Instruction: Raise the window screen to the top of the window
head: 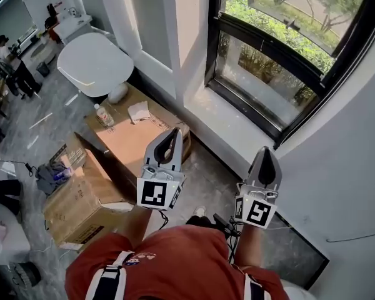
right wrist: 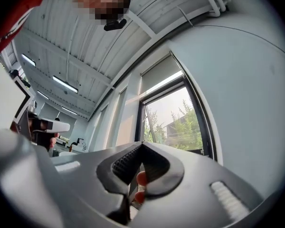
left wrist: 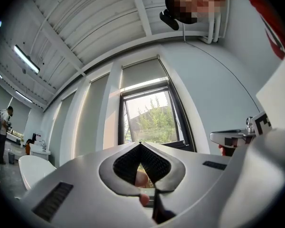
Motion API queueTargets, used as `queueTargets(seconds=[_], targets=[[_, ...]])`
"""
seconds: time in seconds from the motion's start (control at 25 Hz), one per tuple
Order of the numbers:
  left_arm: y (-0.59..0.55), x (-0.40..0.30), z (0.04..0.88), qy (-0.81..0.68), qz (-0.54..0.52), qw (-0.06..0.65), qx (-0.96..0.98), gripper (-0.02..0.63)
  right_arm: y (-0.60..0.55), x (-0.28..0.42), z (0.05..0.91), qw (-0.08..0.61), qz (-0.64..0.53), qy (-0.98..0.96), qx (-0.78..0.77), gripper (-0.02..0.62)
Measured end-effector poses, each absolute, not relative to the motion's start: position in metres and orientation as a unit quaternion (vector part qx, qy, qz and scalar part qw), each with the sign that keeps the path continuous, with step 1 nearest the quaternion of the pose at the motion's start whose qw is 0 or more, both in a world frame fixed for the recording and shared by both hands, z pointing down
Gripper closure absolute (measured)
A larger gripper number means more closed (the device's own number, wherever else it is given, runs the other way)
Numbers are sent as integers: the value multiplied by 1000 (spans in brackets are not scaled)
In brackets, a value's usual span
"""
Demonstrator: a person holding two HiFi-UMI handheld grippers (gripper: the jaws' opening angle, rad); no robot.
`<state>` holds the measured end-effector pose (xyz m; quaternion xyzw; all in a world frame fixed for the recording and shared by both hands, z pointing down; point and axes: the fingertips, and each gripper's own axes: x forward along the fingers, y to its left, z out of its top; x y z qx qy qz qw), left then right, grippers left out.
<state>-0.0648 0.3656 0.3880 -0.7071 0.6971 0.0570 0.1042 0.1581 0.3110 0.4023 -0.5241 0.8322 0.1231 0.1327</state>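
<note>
Both closed and empty, left claw and right claw near the window could jab glass, missing the window screen.

Daylight comes through a black-framed window set in a white wall, with green trees outside. Below it lies a grey marbled floor, where cardboard boxes stand near a rounded white table. Overhead, strip lights run along a white ribbed ceiling.
</note>
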Motion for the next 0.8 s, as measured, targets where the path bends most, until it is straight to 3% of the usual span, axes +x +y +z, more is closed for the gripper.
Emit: queueTargets(seconds=[0.8], targets=[[239,-41,406,672,64,81,-733,601,200,176,423,98,124,825,-542,586]])
